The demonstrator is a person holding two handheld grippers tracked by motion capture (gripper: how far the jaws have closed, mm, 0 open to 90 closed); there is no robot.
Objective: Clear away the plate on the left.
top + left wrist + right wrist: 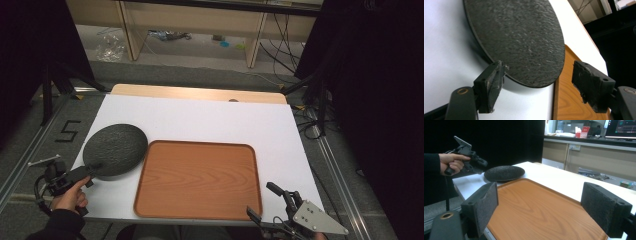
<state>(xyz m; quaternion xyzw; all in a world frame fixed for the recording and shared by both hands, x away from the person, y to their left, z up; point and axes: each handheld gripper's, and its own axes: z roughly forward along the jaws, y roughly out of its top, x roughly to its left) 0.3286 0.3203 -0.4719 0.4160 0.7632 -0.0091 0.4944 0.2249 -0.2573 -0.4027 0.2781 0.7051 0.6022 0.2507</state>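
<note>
I bring my left gripper (95,168), jaws wide and empty, to the near rim of the dark round plate (115,149) beside the wooden tray (199,179), while my right gripper (269,201) waits open.

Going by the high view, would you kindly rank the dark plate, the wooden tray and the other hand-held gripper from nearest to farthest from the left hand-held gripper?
1. Dark plate, right at the left hand-held gripper, at the table's left.
2. Wooden tray, centre.
3. Right hand-held gripper, near right corner.
</note>
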